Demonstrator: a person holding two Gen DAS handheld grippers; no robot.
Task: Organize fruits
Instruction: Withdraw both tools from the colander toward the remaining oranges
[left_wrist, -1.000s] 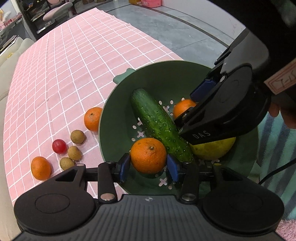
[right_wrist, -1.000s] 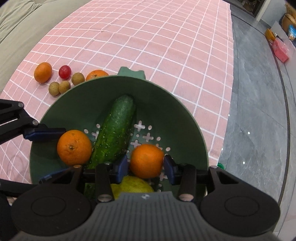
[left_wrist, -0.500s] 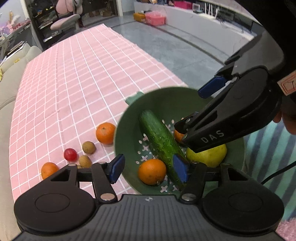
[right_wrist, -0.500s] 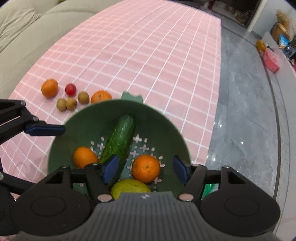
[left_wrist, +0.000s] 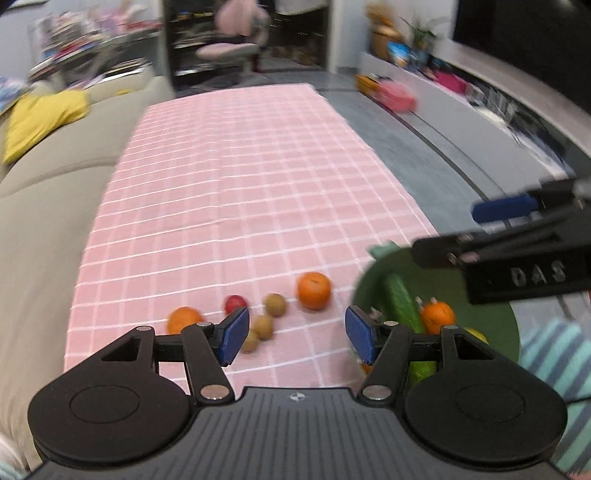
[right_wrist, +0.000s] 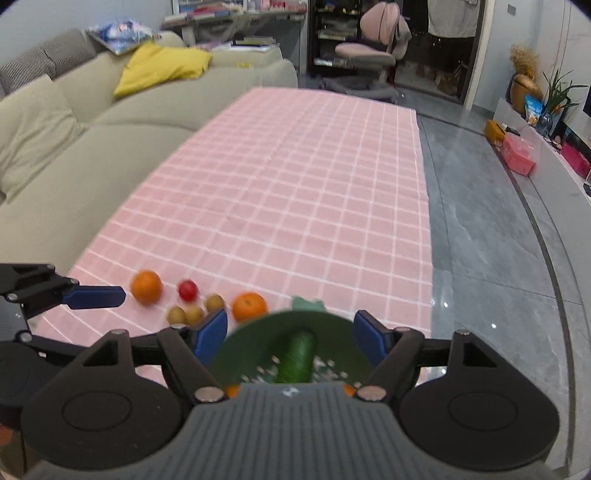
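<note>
A green colander bowl (right_wrist: 258, 332) stands at the near right of the pink checked cloth. In it lie a cucumber (left_wrist: 400, 308), an orange (left_wrist: 437, 317) and a yellow fruit (left_wrist: 476, 334). Left of the bowl, on the cloth, are an orange (left_wrist: 314, 290), several small brown fruits (left_wrist: 275, 304), a red cherry tomato (left_wrist: 234, 303) and a second orange (left_wrist: 183, 319). My left gripper (left_wrist: 297, 338) hangs open and empty above the cloth beside the bowl. My right gripper (right_wrist: 290, 336) is above the bowl, its jaws opening with nothing between them.
A beige sofa (right_wrist: 92, 147) with a yellow cushion (right_wrist: 162, 66) runs along the cloth's left side. Grey floor (right_wrist: 480, 240) lies past the table's right edge. A pink chair (right_wrist: 373, 48) and shelves stand at the far end.
Both grippers let go of the oranges they held in the bowl, opened, and rose up and back. The left one shifted left, off the bowl.
</note>
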